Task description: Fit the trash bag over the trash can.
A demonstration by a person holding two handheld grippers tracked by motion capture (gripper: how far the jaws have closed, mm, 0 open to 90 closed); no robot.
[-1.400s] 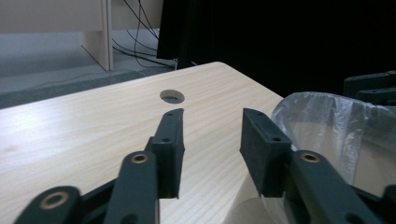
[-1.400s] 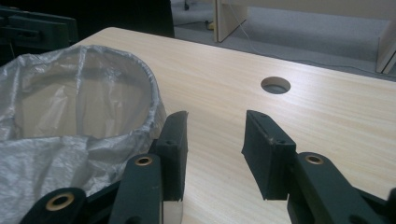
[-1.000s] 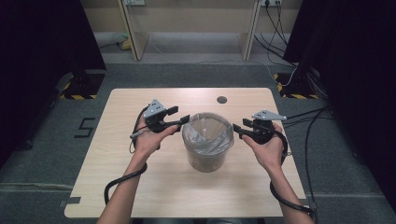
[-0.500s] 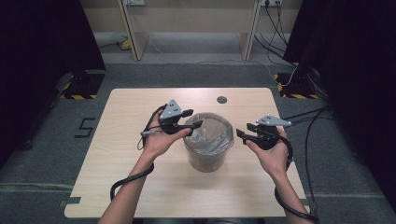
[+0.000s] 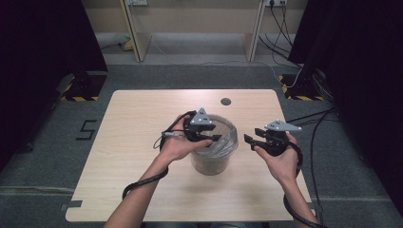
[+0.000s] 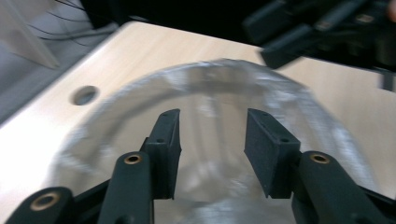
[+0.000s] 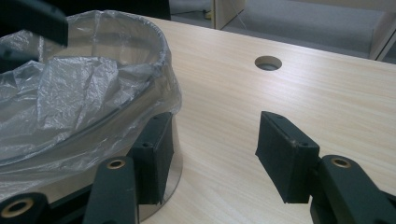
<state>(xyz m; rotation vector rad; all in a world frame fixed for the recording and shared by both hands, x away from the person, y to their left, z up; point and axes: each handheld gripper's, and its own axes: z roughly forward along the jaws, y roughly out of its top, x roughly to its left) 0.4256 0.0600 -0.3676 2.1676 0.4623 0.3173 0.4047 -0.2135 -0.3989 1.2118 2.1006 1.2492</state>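
Hovering over the lined bin [image 5: 214, 145], the left gripper [image 5: 216, 137] is held spread above its rim; the right gripper [image 5: 248, 139], also spread, waits at three o'clock beside it.

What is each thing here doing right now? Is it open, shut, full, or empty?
Bin: upright on the table, lined with a bag.
Plastic bag: clear, crinkled, folded over the bin's rim, open at the top; nothing visible inside it.
Left hand-held gripper: open, jaws over the bin's opening, holding nothing.
Right hand-held gripper: open, beside the bin, holding nothing.
Table: flat, with a round hole near its far edge.
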